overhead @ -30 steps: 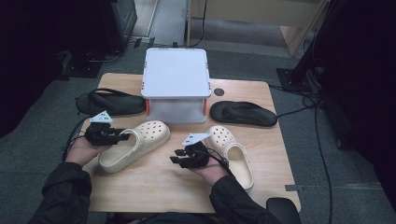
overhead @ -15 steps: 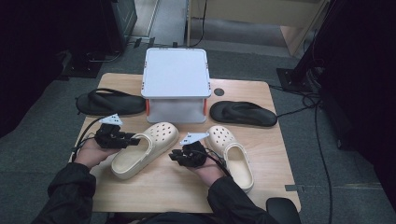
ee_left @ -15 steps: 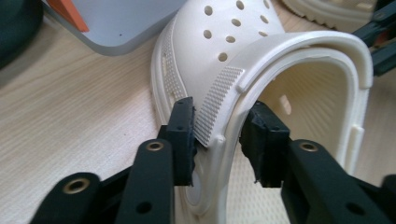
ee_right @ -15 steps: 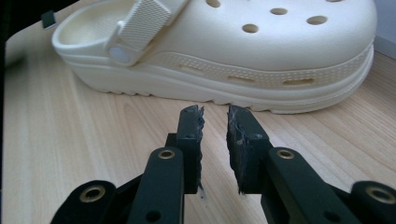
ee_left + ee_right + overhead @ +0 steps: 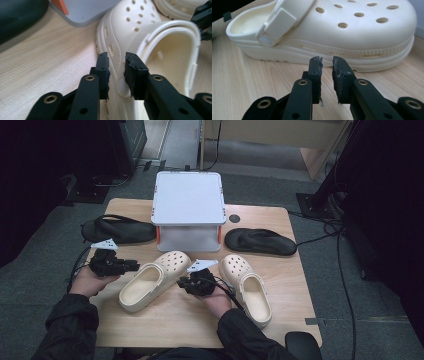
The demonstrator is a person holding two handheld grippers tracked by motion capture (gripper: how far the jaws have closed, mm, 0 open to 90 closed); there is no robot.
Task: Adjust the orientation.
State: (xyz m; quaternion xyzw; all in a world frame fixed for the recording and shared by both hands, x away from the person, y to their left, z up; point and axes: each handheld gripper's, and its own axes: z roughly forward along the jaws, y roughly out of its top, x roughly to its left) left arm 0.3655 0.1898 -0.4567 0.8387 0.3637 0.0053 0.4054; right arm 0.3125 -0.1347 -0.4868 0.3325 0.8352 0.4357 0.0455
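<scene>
Bench (image 5: 295, 290) of pale wood, carrying everything. Grey lidded box (image 5: 188, 209) sitting at the far middle, orange latches on its sides. Two black flat sandals lying to either side of the box: one at far left (image 5: 120, 230), one at right (image 5: 260, 241).

Two cream clogs lying in front of the box. Left clog (image 5: 152, 281) resting at a slant, toe pointing toward the box, heel toward the near left. Right clog (image 5: 247, 287) lying just beside the right hand, toe away from the person.

Left gripper (image 5: 131, 266) pointing at the left clog's outer side; in the left gripper view (image 5: 116, 68) jaws standing narrow, having just been closing, with the clog's side wall (image 5: 117, 40) and strap rivet sitting in the gap; whether the pads are pressing on it, cannot tell.

Right gripper (image 5: 183, 283) sitting just beside the left clog's inner side. In the right gripper view (image 5: 327, 66) jaws standing narrow with nothing between them, tips near the sole edge of the clog (image 5: 352, 30) but apart from it.
</scene>
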